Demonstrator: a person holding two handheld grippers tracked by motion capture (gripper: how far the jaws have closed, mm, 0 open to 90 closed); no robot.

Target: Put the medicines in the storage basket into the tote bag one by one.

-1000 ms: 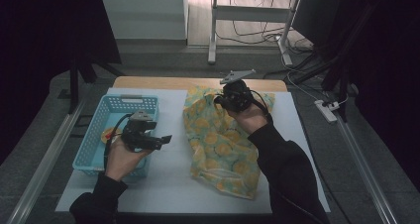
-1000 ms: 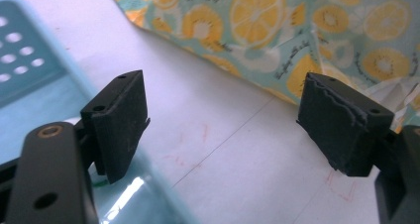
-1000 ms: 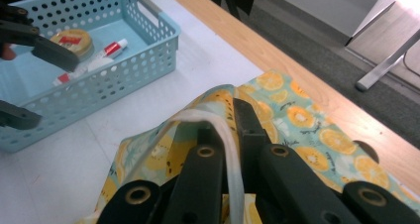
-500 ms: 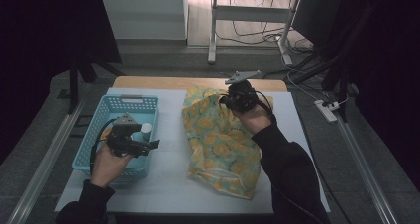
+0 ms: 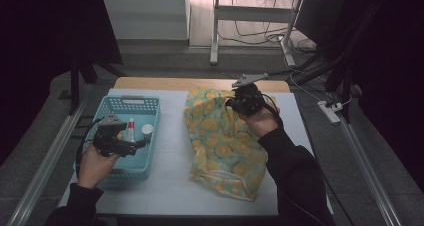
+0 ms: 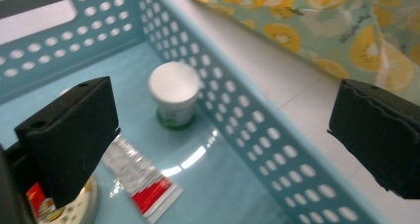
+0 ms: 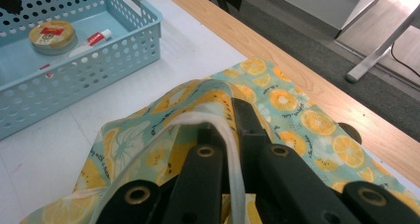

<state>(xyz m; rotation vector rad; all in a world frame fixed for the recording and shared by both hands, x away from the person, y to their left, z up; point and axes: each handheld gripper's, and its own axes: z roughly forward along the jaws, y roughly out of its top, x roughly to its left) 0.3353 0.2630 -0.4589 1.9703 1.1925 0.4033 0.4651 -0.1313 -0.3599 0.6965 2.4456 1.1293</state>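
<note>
White matting covers our table (image 5: 170,181), with a strip of bare wood along its far edge and a dark room with grey floor and trailing cables beyond. We hold 2 grippers over it. At about 9 o'clock on the table sits a light blue perforated basket (image 5: 150,106). Our left gripper (image 5: 141,144) hangs over the near half of it, its nose pointing toward 3 o'clock. Its jaws have just been opening and now stand wide apart with nothing clamped between them; in the left gripper view the basket's side wall runs through the gap. Below that gap, on the basket floor, we see a small white-capped bottle (image 6: 174,99) standing upright just beside the wall, a red-and-white tube (image 6: 141,177) lying flat toward 7 o'clock of the bottle, and a round tin (image 7: 51,36) beside the tube.

From the table's centre toward 5 o'clock sprawls a teal cloth bag printed with orange slices (image 5: 220,141), crumpled and lying flat at its near end. Our right gripper (image 5: 233,102) sits at the bag's far end, near 12 o'clock, with its jaws pinched tight on the bag's white-edged rim and that part lifted off the mat.
</note>
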